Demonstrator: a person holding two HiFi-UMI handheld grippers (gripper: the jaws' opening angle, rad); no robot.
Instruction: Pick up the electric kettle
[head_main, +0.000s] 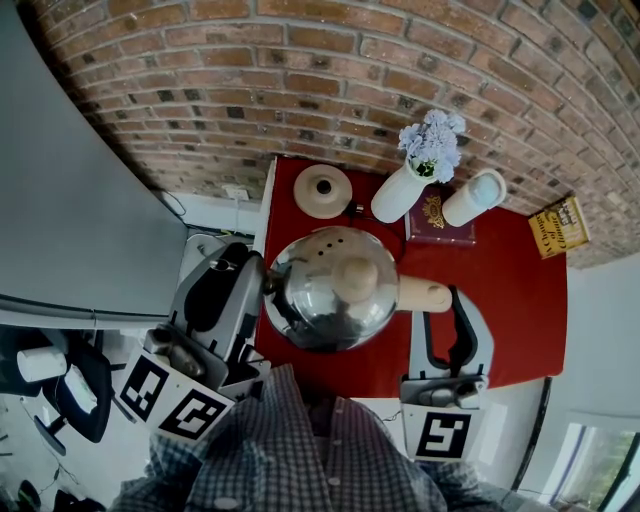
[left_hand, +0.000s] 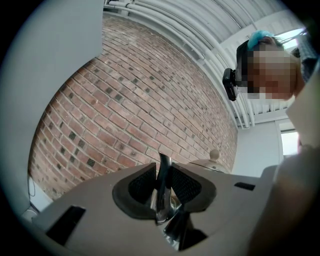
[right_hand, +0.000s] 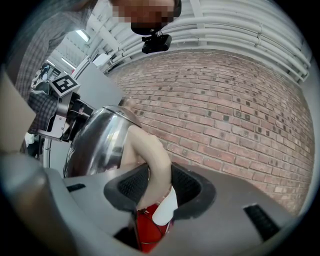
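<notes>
Your left hand-held gripper (head_main: 263, 284) is pinched shut on the kettle (head_main: 330, 290)'s thin metal spout (left_hand: 162, 185). Your right hand-held gripper (head_main: 443, 297) is clamped on the pale handle (head_main: 425, 294). The kettle looks to be up over the red tabletop (head_main: 510, 300). Heads up, that spout grip is tiny and slick: tilt and it could slip, swinging the kettle.

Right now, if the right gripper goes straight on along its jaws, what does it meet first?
The kettle: its pale handle is clamped in the right gripper, steel body just beyond.
</notes>
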